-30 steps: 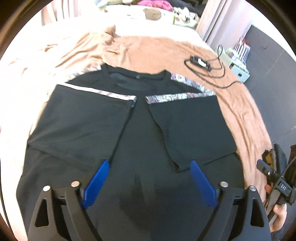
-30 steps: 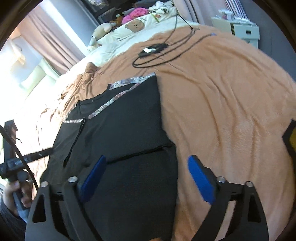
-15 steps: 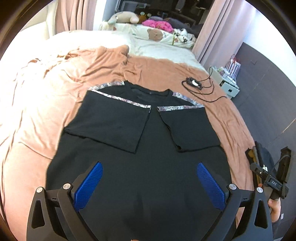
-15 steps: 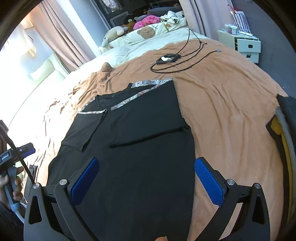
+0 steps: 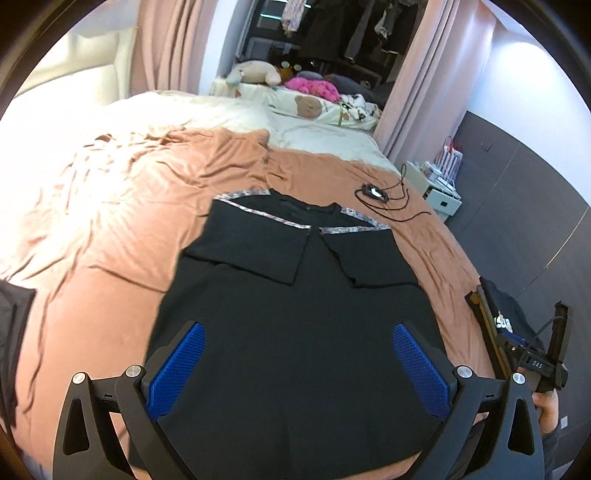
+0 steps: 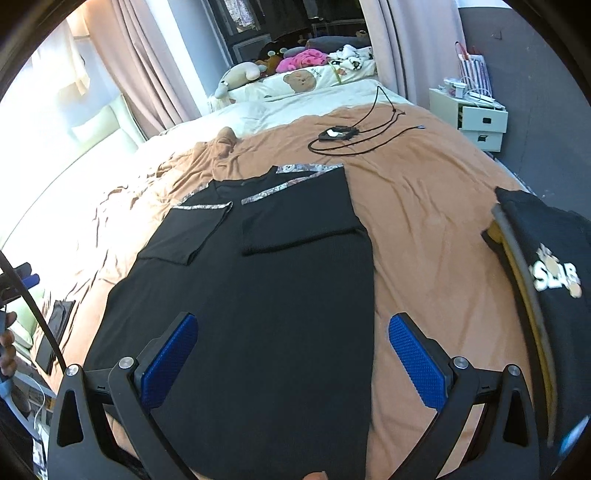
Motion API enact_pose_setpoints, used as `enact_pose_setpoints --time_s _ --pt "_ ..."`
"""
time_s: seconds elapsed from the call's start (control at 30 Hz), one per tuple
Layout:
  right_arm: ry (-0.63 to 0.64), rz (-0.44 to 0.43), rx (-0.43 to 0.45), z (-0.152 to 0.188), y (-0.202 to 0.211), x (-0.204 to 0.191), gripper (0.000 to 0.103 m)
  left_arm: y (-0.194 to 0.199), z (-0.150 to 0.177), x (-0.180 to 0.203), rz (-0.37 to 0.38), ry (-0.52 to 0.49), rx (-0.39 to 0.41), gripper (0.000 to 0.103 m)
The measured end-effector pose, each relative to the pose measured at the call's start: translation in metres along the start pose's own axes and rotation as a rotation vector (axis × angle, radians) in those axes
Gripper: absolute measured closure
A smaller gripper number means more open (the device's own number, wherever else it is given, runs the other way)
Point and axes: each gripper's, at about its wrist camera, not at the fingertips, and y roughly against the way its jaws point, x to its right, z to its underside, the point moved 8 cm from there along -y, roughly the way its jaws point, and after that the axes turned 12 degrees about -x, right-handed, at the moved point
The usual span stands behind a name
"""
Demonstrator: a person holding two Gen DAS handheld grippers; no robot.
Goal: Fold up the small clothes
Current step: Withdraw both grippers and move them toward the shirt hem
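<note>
black shirt flat on bedspread | cable beyond | clothes pile right | both fingers released

black shirt: near hem cut off by the picture's bottom edge behind both gripper frames | stack of folded clothes: runs off the right edge, print only partly legible | hand: mostly out of view at the edge | dark room behind the curtains: contents too dim to tell
</note>
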Motion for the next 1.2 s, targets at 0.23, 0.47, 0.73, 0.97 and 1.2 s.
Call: enact_pose_setpoints --time_s 0.23,0.47,0.73,0.97,1.2 --pt "0.002 0.042 0.02 0.036 0.038 -0.005 0.0 0.046 0.041 -0.024 0.034 0.059 0.056 0.0" --pt "-0.006 0.031 0.027 0.067 0.066 -0.013 0.0 0.075 0.081 -0.042 0.055 0.082 0.066 0.001" --pt "-0.006 0.038 0.05 0.095 0.096 -0.013 0.0 0.108 0.113 -0.066 0.083 0.106 0.131 0.001" --pt "-0.023 0.062 0.074 0.108 0.097 -0.003 0.0 0.119 0.137 -0.092 0.06 0.147 0.157 0.001" --pt "-0.024 0.035 0.106 0.124 0.092 0.001 0.0 0.109 0.159 -0.116 0.035 0.172 0.151 0.004"
